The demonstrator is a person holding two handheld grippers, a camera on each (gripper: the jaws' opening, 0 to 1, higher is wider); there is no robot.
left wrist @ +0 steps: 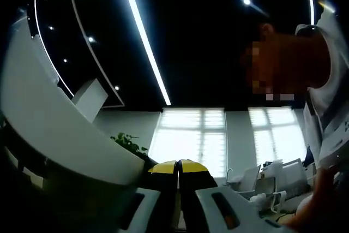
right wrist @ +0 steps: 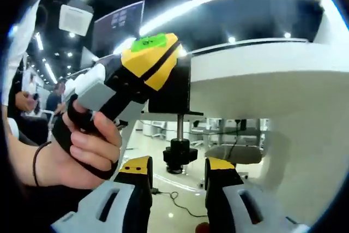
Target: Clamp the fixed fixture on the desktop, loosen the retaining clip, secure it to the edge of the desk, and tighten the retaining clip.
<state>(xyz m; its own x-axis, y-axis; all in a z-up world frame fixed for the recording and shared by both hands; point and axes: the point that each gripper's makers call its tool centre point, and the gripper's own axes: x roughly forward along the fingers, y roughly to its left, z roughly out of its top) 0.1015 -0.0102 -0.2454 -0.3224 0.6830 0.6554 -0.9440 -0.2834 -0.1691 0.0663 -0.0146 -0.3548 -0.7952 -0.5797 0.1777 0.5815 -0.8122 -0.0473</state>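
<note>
The black clamp fixture (right wrist: 170, 92) is sitting on the white tabletop (right wrist: 262, 66) edge, its screw knob (right wrist: 179, 156) hanging straight down just ahead of the spread right hand-held gripper (right wrist: 179, 168), while the left hand-held gripper (right wrist: 158, 61), pressed together, is steadying it.

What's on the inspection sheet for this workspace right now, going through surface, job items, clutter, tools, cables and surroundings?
Surface: white desk seen from below its edge.
Job's things: black fixture sits on the desk edge; its screw and round black knob hang beneath the desk.
Clutter: nothing seen on the desk; it is viewed from underneath.
Grippers: left tool shut, held by a hand against the fixture; its yellow tips also show closed in the left gripper view. Right tool open, jaws either side of the knob, not touching.
Cables: dark cable on the floor.
Surroundings: ceiling light strips, bright windows, potted plant, people in the background.
</note>
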